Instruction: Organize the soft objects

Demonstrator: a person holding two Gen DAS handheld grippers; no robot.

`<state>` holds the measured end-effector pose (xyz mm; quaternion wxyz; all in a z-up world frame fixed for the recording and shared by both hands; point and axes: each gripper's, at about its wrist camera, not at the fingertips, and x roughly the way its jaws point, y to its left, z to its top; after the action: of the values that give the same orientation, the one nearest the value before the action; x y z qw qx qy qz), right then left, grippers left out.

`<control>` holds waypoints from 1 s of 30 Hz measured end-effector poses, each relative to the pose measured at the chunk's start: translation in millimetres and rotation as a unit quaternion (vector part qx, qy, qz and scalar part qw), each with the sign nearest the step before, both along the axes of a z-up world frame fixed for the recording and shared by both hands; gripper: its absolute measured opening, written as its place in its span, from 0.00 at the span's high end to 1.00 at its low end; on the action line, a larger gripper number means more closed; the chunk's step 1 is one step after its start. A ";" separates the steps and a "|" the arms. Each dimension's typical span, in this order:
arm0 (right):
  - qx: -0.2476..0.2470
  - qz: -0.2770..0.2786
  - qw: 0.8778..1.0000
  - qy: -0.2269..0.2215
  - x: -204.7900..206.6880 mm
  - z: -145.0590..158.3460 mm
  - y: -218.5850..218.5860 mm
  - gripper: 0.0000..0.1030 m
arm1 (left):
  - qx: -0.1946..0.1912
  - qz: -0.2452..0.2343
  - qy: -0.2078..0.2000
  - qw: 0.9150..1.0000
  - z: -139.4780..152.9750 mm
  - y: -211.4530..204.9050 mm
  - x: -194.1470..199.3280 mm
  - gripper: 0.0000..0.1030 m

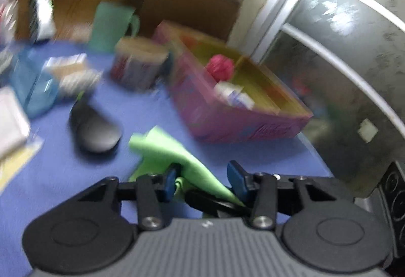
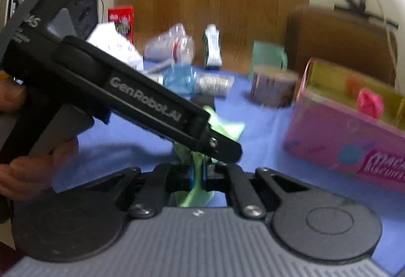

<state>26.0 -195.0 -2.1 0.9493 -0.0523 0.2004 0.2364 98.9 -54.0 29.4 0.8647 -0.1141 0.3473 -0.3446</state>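
Observation:
A light green cloth point(image 1: 167, 150) hangs above the blue table cover, with both grippers at it. My left gripper point(image 1: 203, 182) is open, its blue pads wide apart with the cloth and the right gripper's dark tip between them. My right gripper point(image 2: 198, 177) is shut on the green cloth point(image 2: 196, 194), which runs forward under the left gripper's body point(image 2: 141, 105). A pink box point(image 1: 240, 115) stands to the right with a pink yarn ball point(image 1: 219, 67) and a white packet inside. The box also shows in the right wrist view point(image 2: 349, 140).
A black computer mouse point(image 1: 95, 127) lies left of the cloth. A patterned round tin point(image 1: 138, 65), a teal cup point(image 1: 111, 26), a blue plastic container point(image 1: 33, 84), bottles point(image 2: 174, 45) and packets crowd the table's back. A glass door point(image 1: 341, 49) stands at right.

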 end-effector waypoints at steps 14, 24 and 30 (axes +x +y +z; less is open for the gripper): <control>0.005 -0.191 0.976 -0.105 30.2 40.4 -111.0 0.92 | -0.020 -0.096 -0.081 0.992 49.7 -143.5 68.9 0.60; -0.017 -0.321 0.947 -0.025 83.1 11.4 -180.1 0.53 | 0.042 -0.067 -0.087 0.993 26.0 -188.6 83.1 0.42; 0.008 -0.334 0.942 -0.035 73.7 9.5 -182.6 0.44 | 0.066 -0.046 -0.098 0.992 26.2 -180.7 75.7 0.42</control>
<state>99.7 -377.6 7.4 0.9806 0.0170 0.1710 -0.0945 174.6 -234.7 55.5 0.8834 -0.0065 0.2876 -0.3698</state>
